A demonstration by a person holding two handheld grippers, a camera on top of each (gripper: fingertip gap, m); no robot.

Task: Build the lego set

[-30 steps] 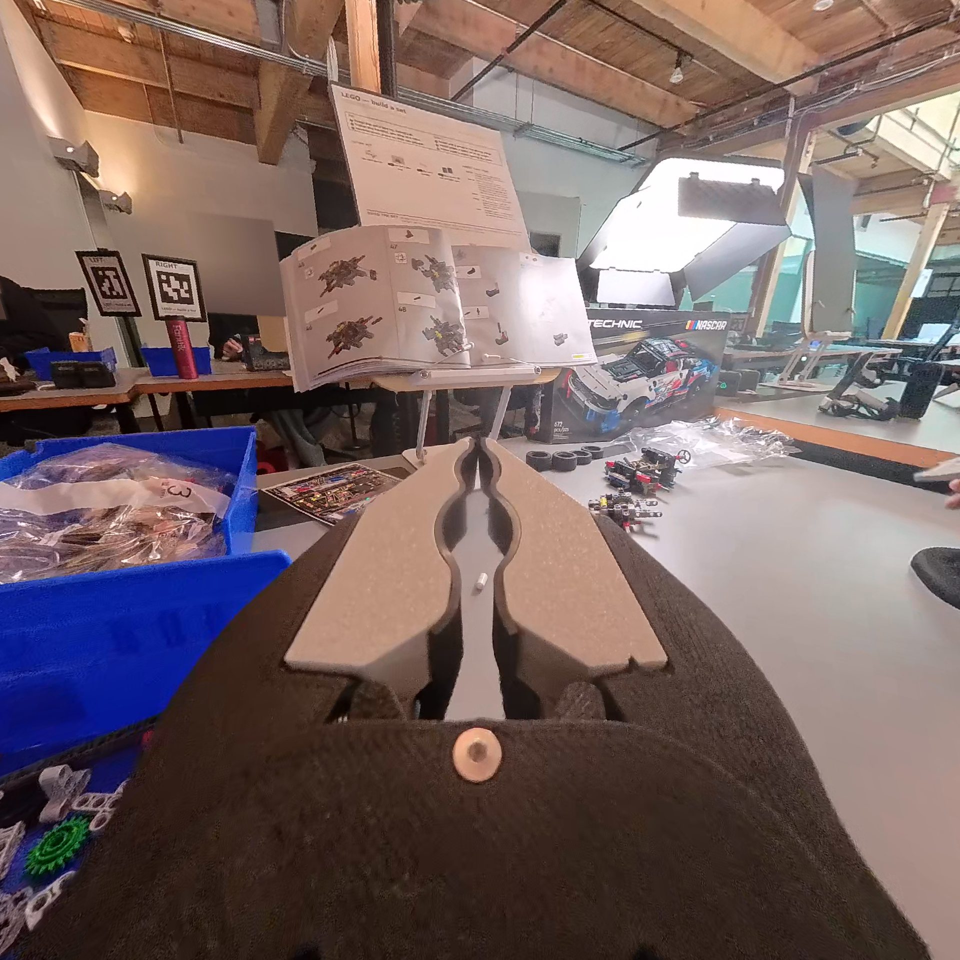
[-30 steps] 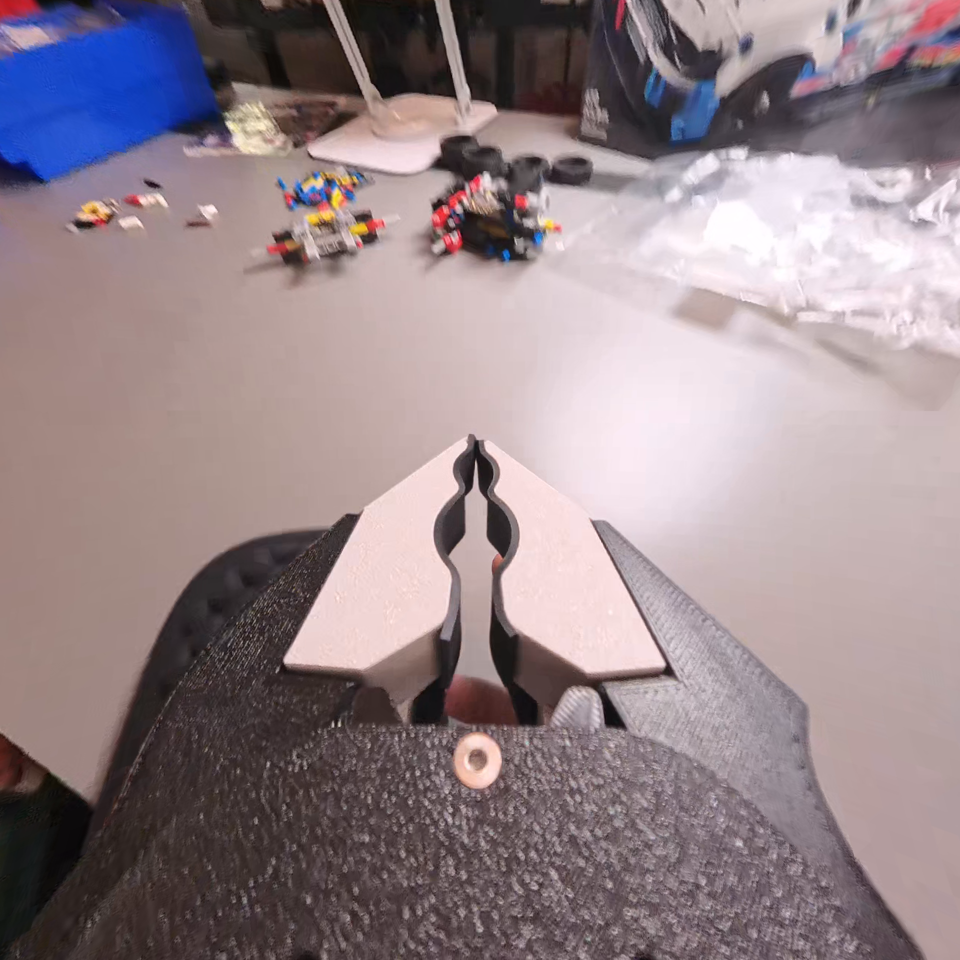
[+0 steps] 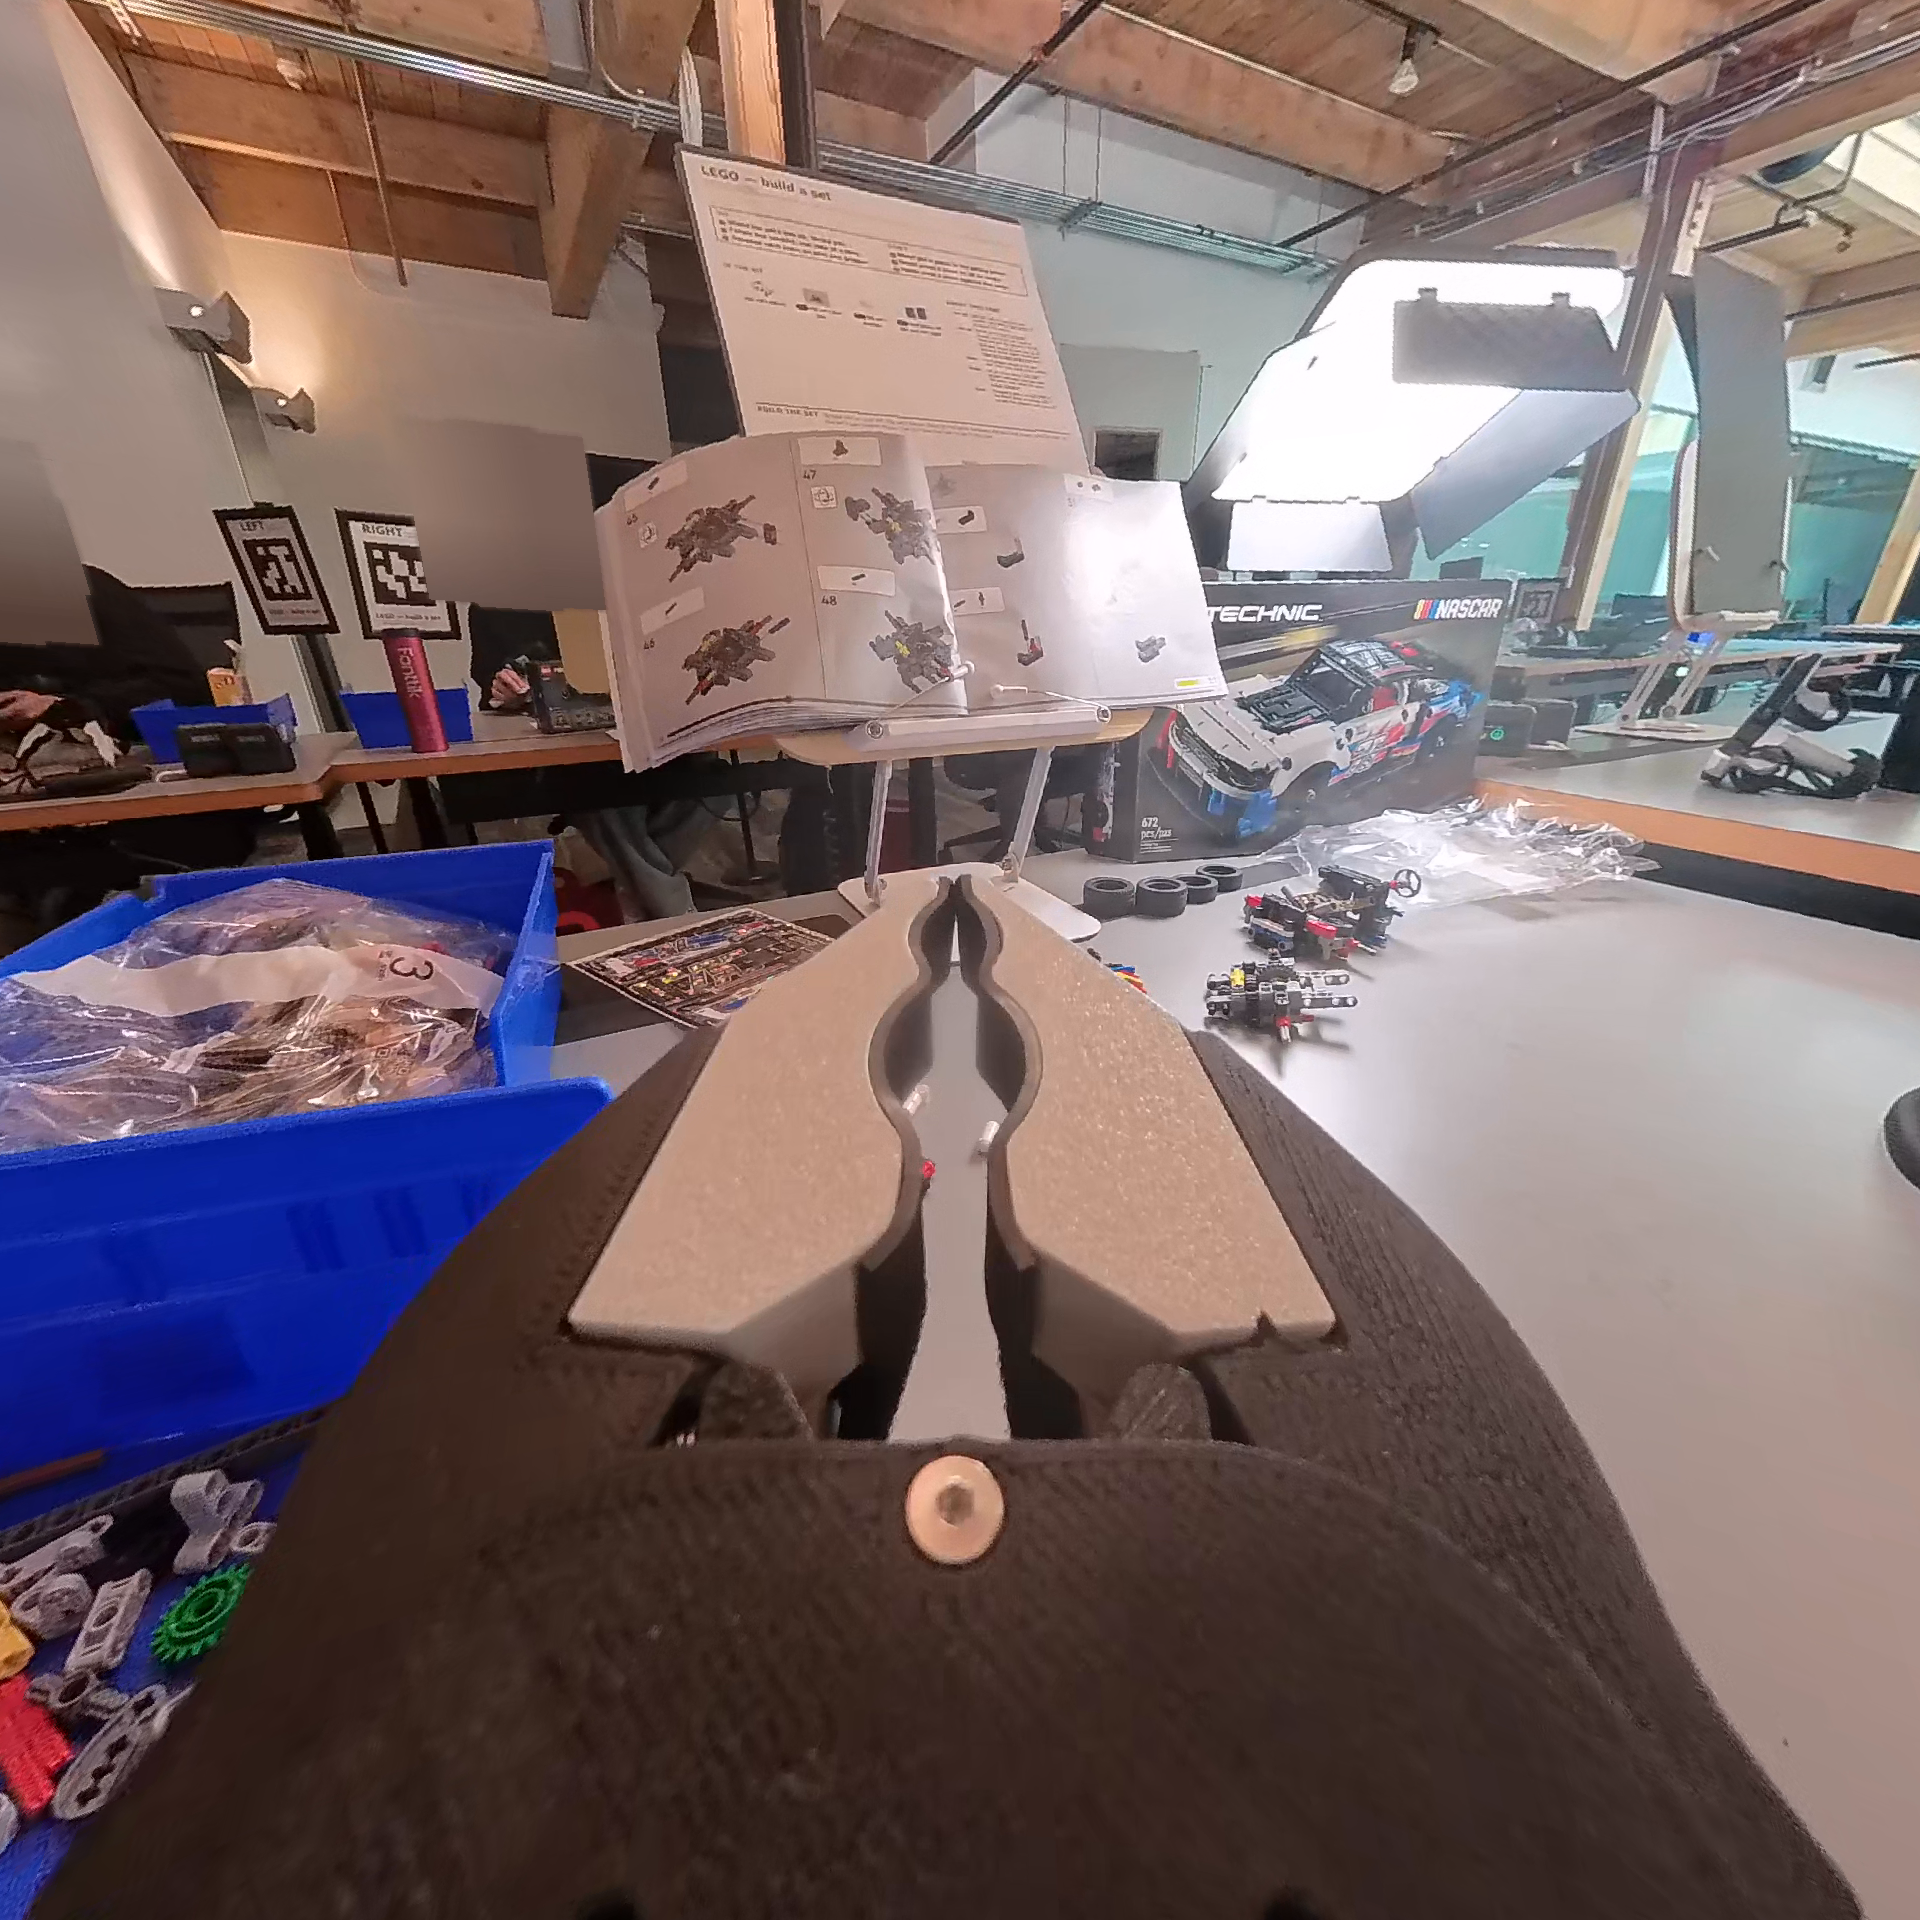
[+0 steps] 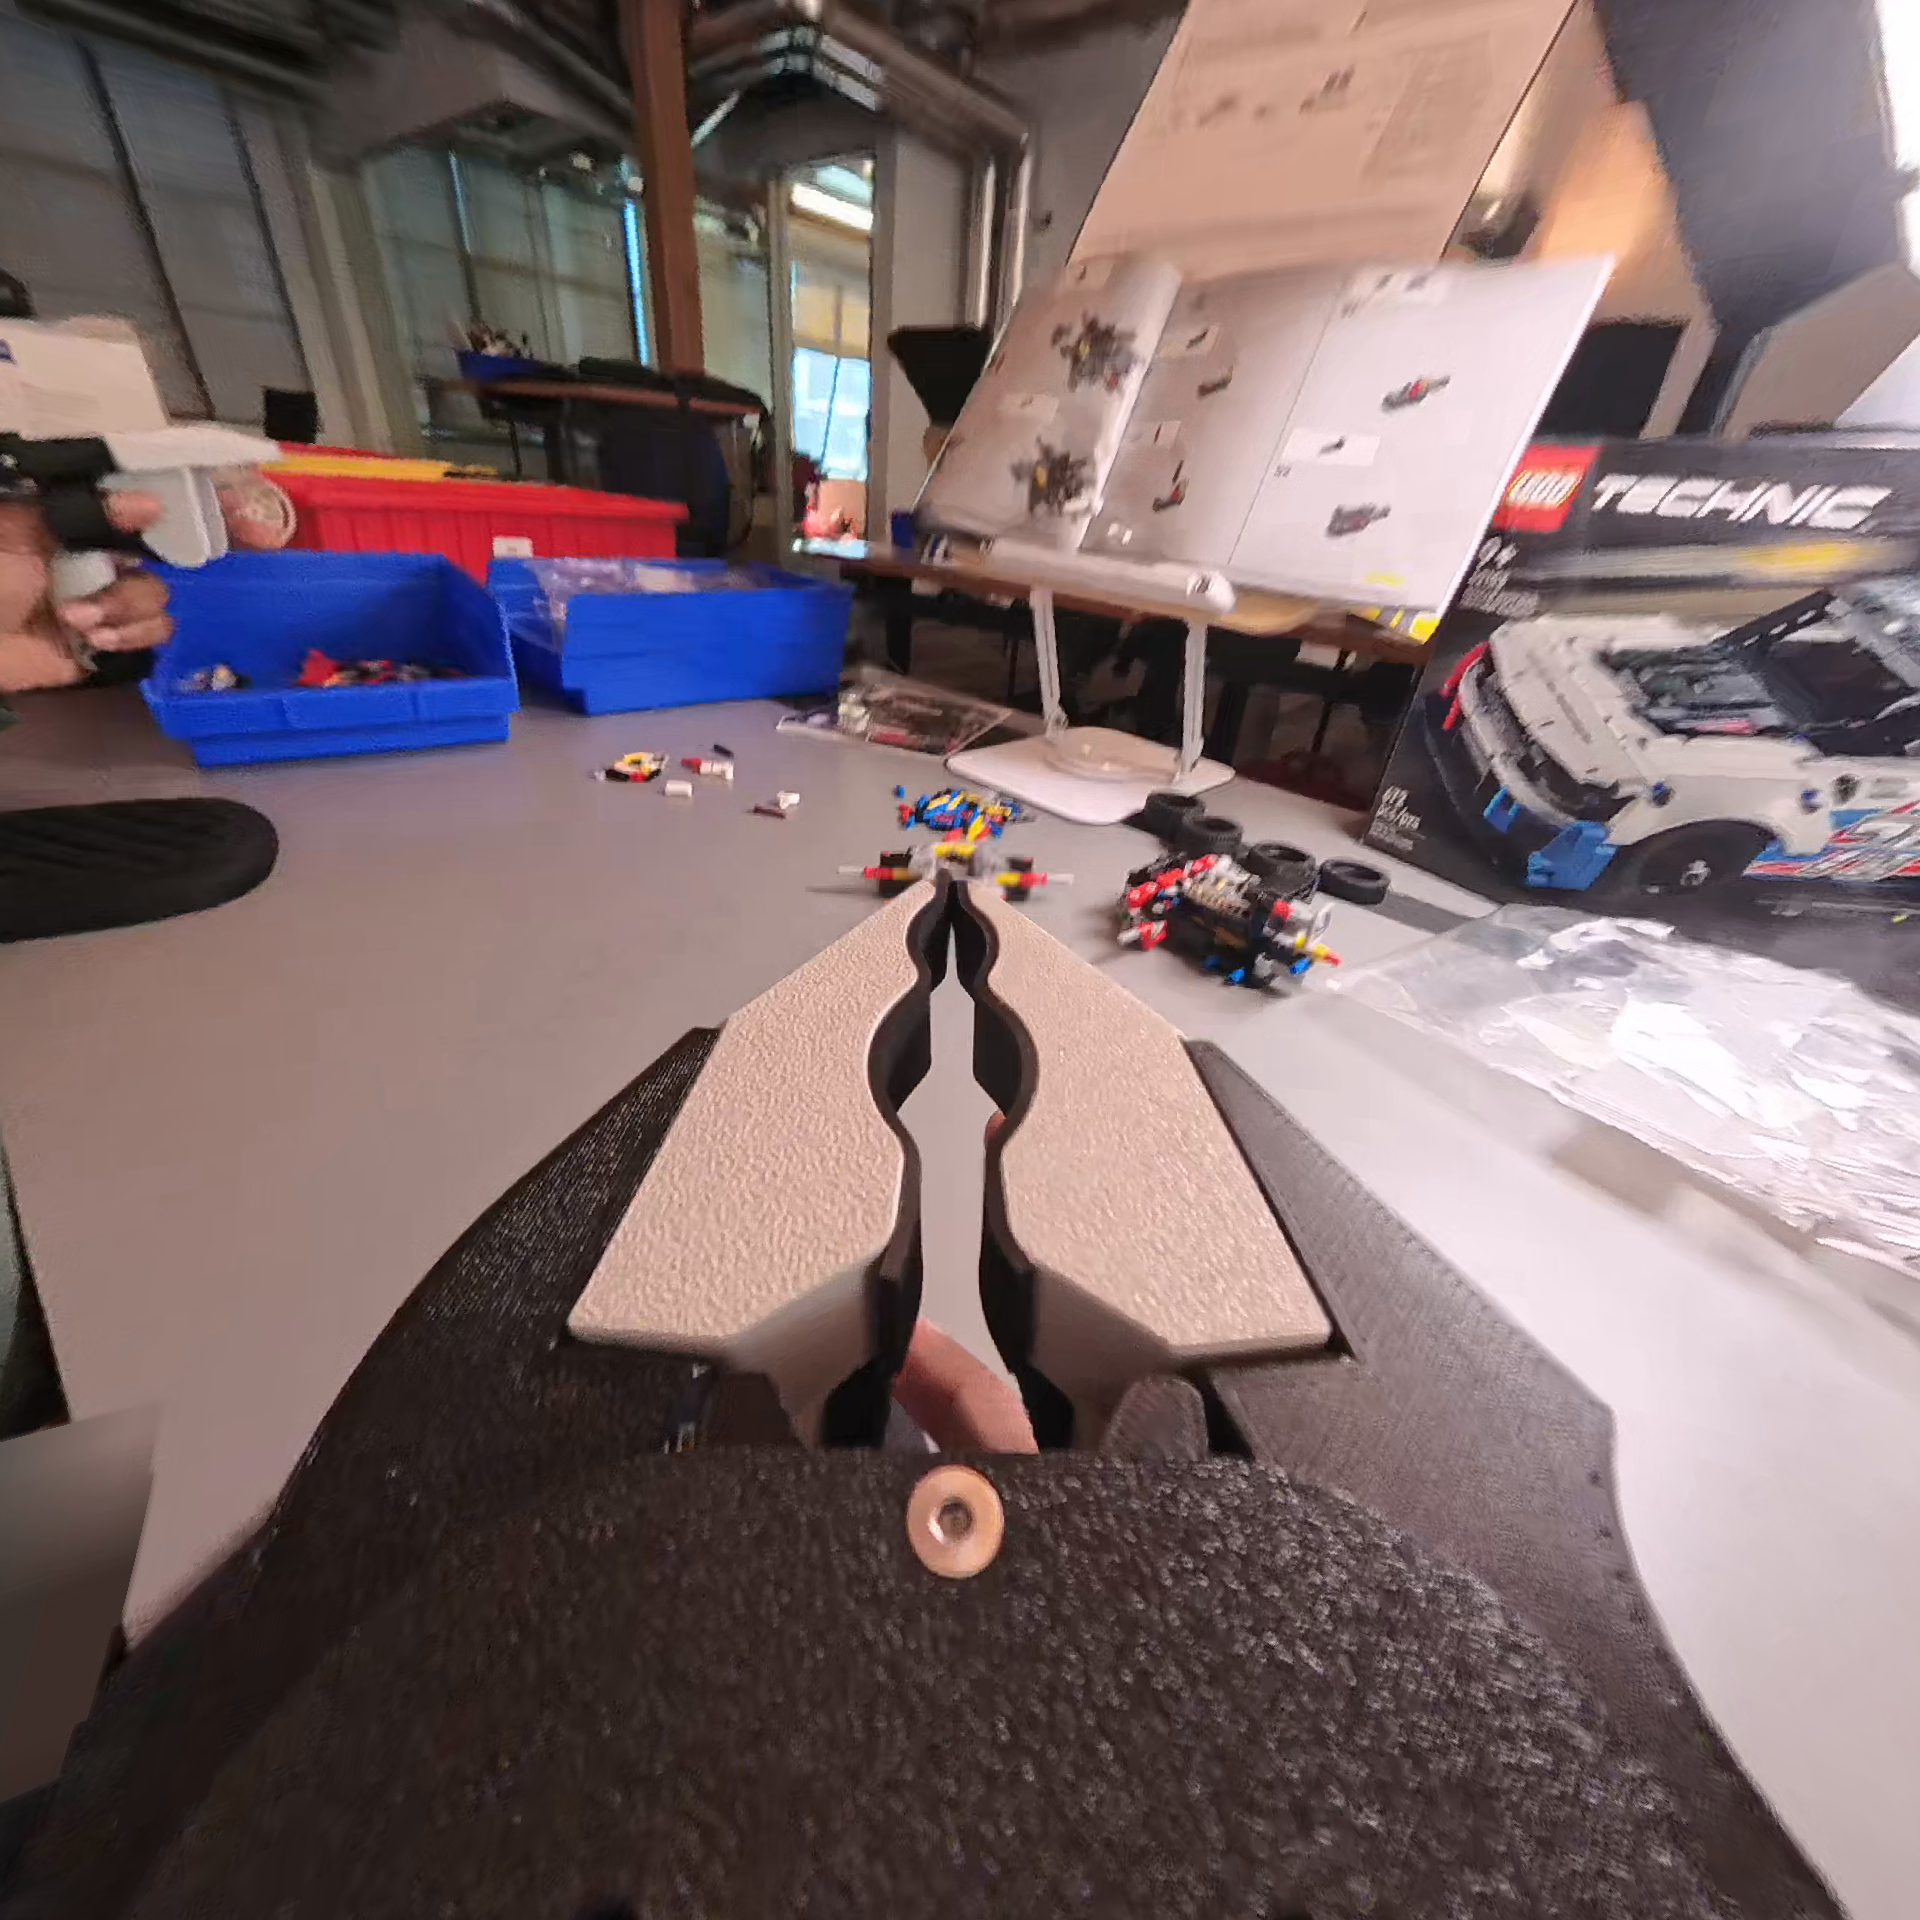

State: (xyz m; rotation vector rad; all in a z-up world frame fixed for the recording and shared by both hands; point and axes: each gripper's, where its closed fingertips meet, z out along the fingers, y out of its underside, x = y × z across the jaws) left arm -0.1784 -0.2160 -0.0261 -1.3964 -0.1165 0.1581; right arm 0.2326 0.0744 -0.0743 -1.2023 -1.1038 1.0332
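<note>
Both jaws pressed together, pinching nothing. Right gripper [image 4: 951,902] hovering over grey counter [image 4: 416,1039], tips pointing at small axle assembly [image 4: 956,871] just ahead, its long axis lying crosswise. Left gripper [image 3: 956,894] staying farther, beside blue bin [image 3: 312,1195].

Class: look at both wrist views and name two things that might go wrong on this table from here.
1. The right hand-held gripper, shut and empty, points at the small axle assembly; a push forward might knock it.
2. Tiny loose pieces lie scattered on the grey table; a sweep could scatter them.
</note>
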